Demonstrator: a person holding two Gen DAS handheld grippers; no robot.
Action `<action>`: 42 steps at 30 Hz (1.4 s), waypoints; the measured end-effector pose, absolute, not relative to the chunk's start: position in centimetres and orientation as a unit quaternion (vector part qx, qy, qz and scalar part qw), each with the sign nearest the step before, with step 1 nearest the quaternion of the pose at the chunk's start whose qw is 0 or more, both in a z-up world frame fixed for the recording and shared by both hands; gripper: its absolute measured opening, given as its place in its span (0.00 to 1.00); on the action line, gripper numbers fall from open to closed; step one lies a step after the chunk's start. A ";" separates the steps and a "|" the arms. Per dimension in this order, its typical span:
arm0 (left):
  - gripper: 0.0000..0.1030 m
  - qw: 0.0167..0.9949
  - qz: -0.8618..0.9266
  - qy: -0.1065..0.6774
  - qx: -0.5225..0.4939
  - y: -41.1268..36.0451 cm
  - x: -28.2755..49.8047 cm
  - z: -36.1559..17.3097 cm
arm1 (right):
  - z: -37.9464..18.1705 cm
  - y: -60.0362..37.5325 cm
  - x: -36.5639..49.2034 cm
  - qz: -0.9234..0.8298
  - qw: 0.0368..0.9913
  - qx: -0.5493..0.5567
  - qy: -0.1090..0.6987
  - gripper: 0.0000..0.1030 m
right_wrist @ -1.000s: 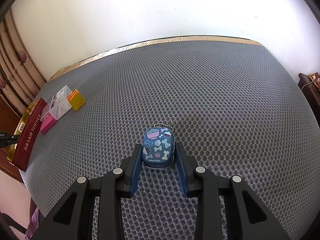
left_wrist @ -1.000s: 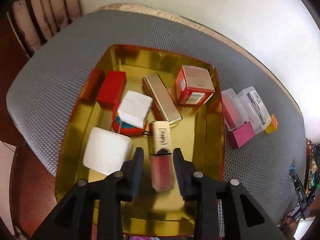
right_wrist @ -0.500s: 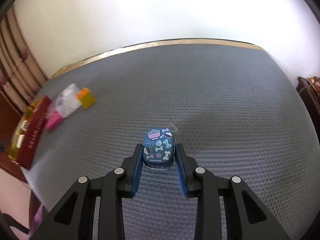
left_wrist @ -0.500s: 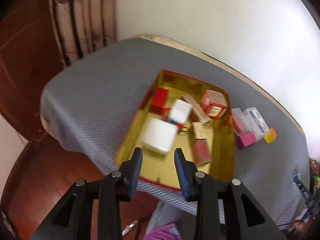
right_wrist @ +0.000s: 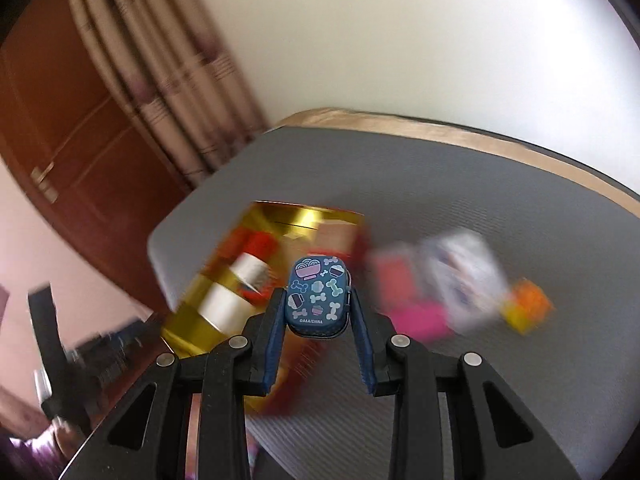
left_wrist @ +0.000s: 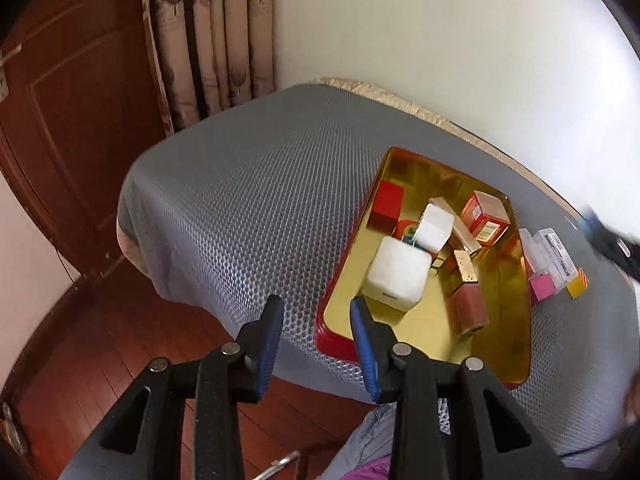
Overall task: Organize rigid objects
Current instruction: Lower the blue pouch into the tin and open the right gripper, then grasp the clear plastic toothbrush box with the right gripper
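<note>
The right gripper is clamped on a small blue case with bones and bowls printed on it. The 2 pads squeeze its 2 long sides, so it sits snug and cannot slip. The case is up in the air, in front of the gold tray, not yet inside it. Its long way runs straight out along the fingers, and the end with the big bowl picture points away from the camera, toward the tray. The printed face looks up at the camera. The right wrist view is smeared, so the things behind the case are hard to make out, but the tray seems to be just behind and below it. The left gripper hangs over the near corner of the tray with its pads apart and nothing between them. Staying off to the side likely leaves room for the case to come in. The tray already holds a white cube, a red box and a pink tube, so the bare gold floor near the front looks like a good spot.
</note>
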State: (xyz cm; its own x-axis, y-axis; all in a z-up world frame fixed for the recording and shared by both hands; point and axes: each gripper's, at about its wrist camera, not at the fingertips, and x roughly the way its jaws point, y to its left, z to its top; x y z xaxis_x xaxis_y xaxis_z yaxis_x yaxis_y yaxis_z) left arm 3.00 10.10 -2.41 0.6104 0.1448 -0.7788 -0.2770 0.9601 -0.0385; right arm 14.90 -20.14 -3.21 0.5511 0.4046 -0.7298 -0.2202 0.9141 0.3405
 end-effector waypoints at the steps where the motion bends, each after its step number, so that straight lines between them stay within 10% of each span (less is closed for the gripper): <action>1: 0.34 0.893 0.117 0.428 -0.079 10.2 3.1 -2.5 | -3.7 -18.6 16.5 0.185 0.870 0.098 0.445 0.28; 28: 0.42 0.875 0.109 0.458 -0.108 11.6 4.0 -4.0 | -9.5 -8.2 26.8 0.196 0.831 0.096 0.511 0.35; 33: 0.42 0.877 0.114 0.455 -0.103 11.5 3.8 -3.9 | -6.3 -12.2 22.2 0.205 0.859 0.110 0.456 0.70; 42: 0.42 0.880 0.123 0.449 -0.089 11.0 3.1 -3.4 | -5.0 -24.6 13.5 0.114 0.881 0.014 0.459 0.70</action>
